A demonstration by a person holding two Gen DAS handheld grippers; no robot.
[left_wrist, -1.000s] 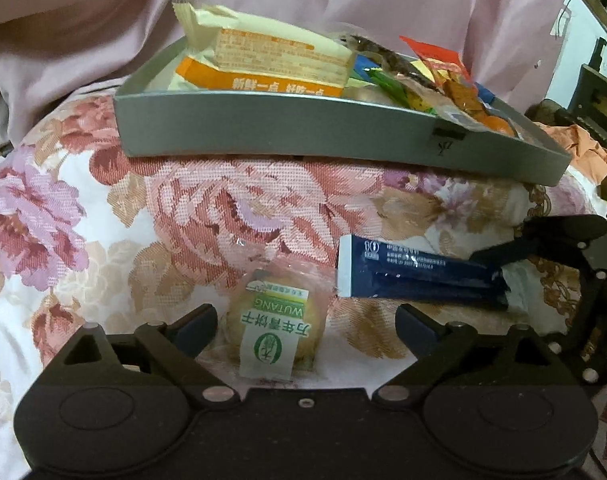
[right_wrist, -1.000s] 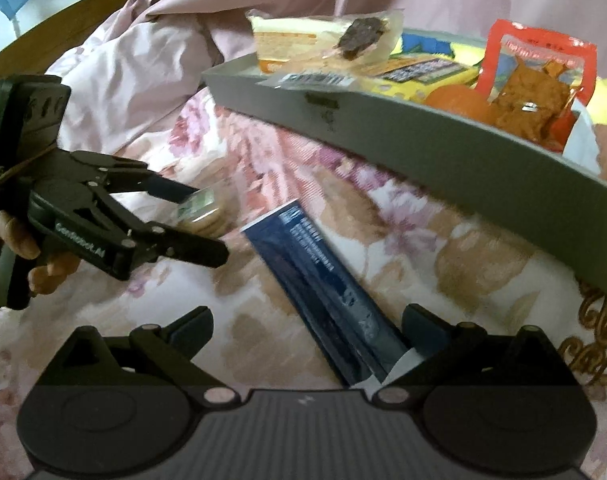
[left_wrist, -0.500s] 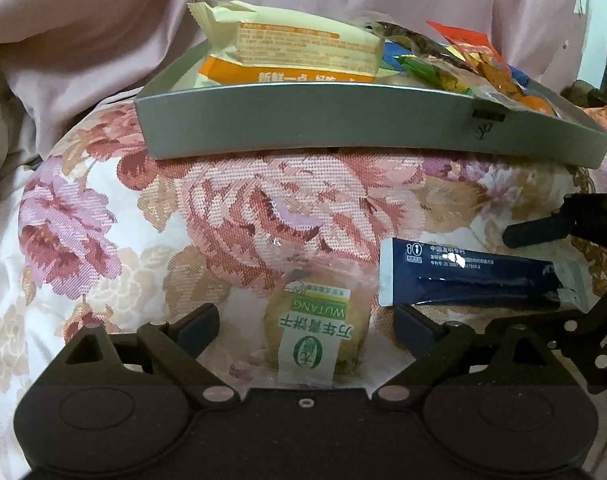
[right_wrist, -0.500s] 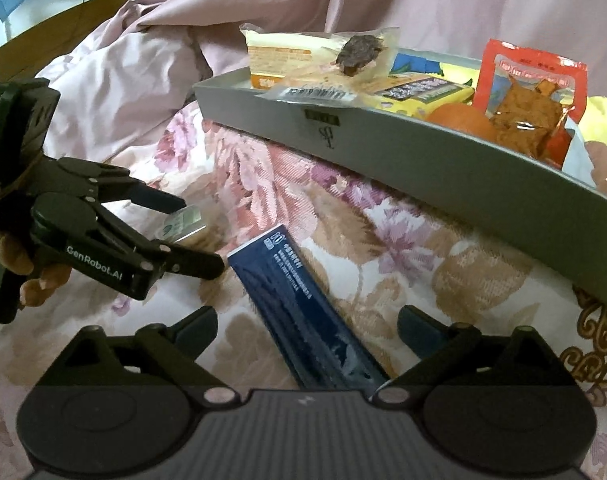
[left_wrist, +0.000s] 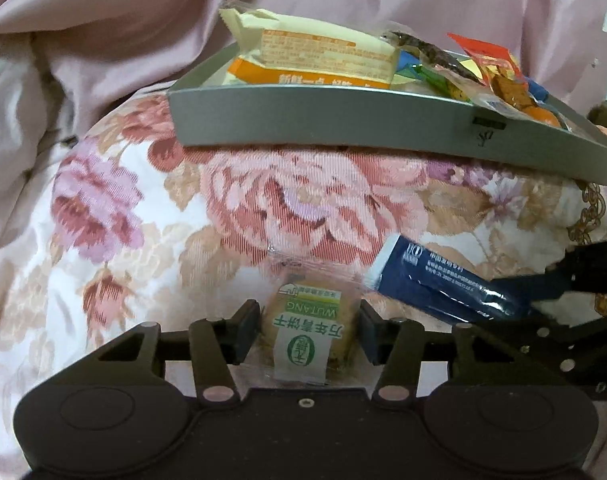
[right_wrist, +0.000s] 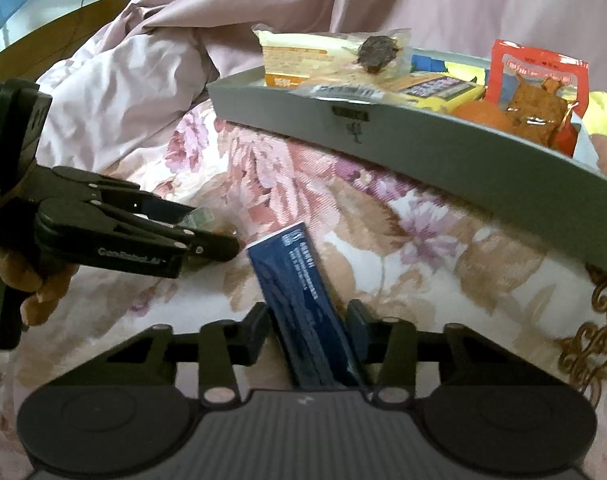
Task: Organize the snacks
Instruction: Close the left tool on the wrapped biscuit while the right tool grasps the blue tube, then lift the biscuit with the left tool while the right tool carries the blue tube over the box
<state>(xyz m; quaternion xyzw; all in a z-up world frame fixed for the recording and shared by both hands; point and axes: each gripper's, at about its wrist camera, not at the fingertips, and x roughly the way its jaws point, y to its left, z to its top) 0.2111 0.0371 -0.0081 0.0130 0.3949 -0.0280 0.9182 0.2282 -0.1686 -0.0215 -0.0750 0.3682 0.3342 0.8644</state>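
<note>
A round cookie in a clear wrapper with a green and white label (left_wrist: 307, 328) lies on the floral cushion. My left gripper (left_wrist: 309, 332) is closing on it, a pad pressing each side of the wrapper. To its right lies a long dark blue sachet (left_wrist: 431, 284). In the right wrist view my right gripper (right_wrist: 309, 328) is closing on the near end of this blue sachet (right_wrist: 299, 284), pads against its edges. The grey tray (left_wrist: 343, 120) stands just beyond, full of several snack packets.
A cream and orange packet (left_wrist: 319, 56) and a red packet (right_wrist: 539, 80) stick up above the grey tray's rim (right_wrist: 423, 152). Crumpled pink bedding (left_wrist: 103, 40) rises behind and to the left. A hand (right_wrist: 31, 280) holds the left gripper (right_wrist: 219, 236).
Both grippers went from wide open to closed in on their snacks: the left on the cookie, the right on the blue sachet. Both views tipped slightly, so the tray sits lower in frame.
</note>
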